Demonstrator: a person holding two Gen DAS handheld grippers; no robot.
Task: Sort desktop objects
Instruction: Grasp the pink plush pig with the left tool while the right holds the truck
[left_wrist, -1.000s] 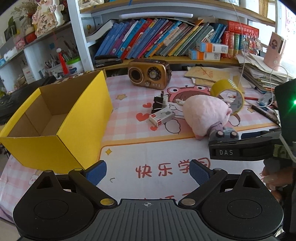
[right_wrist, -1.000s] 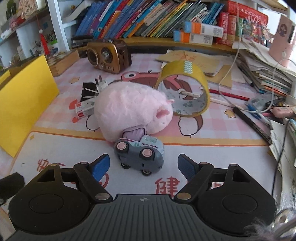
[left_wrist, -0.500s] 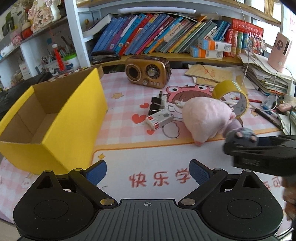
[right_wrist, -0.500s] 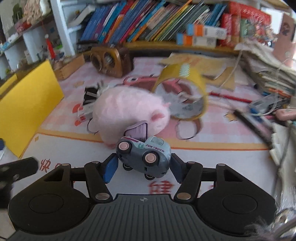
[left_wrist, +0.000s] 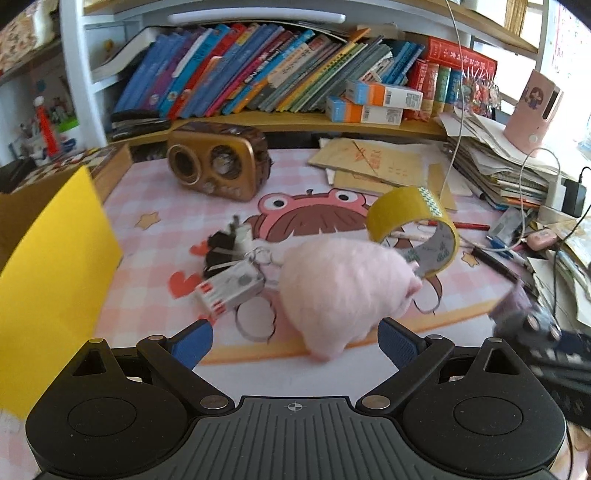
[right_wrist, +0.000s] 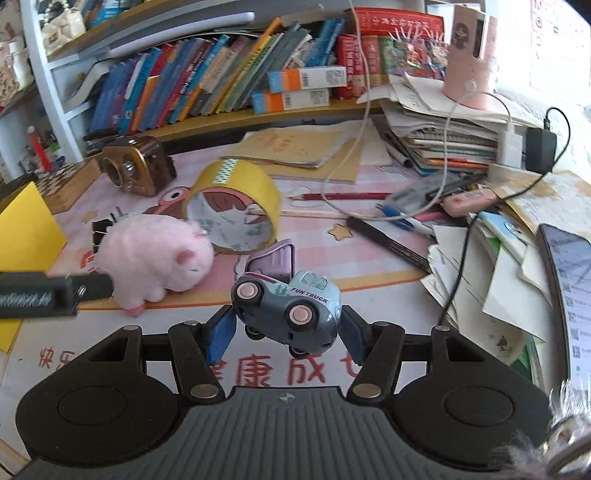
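Two handheld grippers are in view, both angled downward over the pink cartoon desk mat (left_wrist: 177, 236).

Right gripper (right_wrist: 286, 332): its blue pads (right_wrist: 221, 334) are clamped on the toy truck (right_wrist: 286, 306), one against each side of the body. The jaws have just been closing, and the truck sits between them. The truck is grey-blue with pink wheel hubs, is marked "FUN TRUCK", and has a purple rear hatch raised. It is tilted and held clear of the mat. In the left wrist view this gripper and the truck (left_wrist: 528, 317) appear blurred at the right edge.

Left gripper (left_wrist: 293, 343): the blue fingertips (left_wrist: 192, 341) stand wide apart with nothing between them and touch nothing. It points toward the pink plush toy (left_wrist: 343, 288), which lies on the mat just ahead of the fingertips. In the right wrist view, the tip of one left finger (right_wrist: 55, 291) shows just beside the plush (right_wrist: 155, 260).

Surrounding items:
- Yellow tape roll (right_wrist: 232, 210), standing on edge, touching the plush on its far side.
- White and red box (left_wrist: 229, 290), left of the plush, with a black plug (left_wrist: 221, 247) just behind it.
- Brown retro radio (left_wrist: 218, 162), farther back.
- Yellow cardboard box (left_wrist: 55, 273), at the left edge of the mat.
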